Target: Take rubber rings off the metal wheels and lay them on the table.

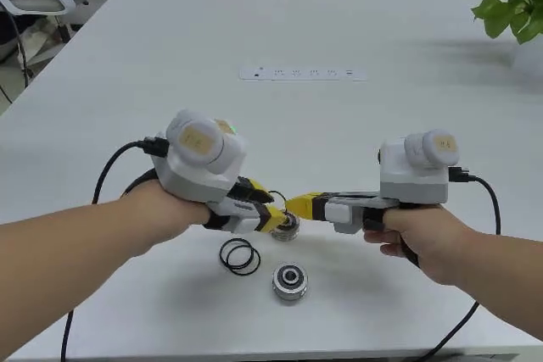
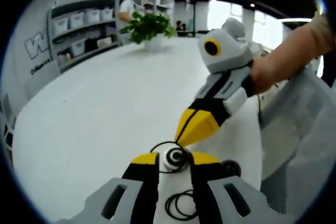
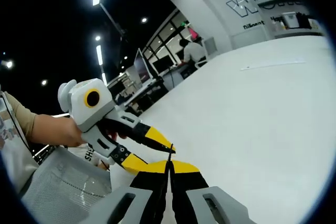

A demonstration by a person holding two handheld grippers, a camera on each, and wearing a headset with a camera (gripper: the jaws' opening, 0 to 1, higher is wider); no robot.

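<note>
Because the rubber ring was thin, soft and stretchy while the metal wheel looked hard, smooth and weighty, I judged it best pinched at a slack edge and peeled away. The right claw was shut tight on a strand of it, and the left claw clamped the wheel by its sides just above the desk. The left gripper view showed the ring's loop bulging out beside the wheel, where the right gripper view gave a mere strand, and the head view added two loose rings and a second wheel lying nearby.
</note>
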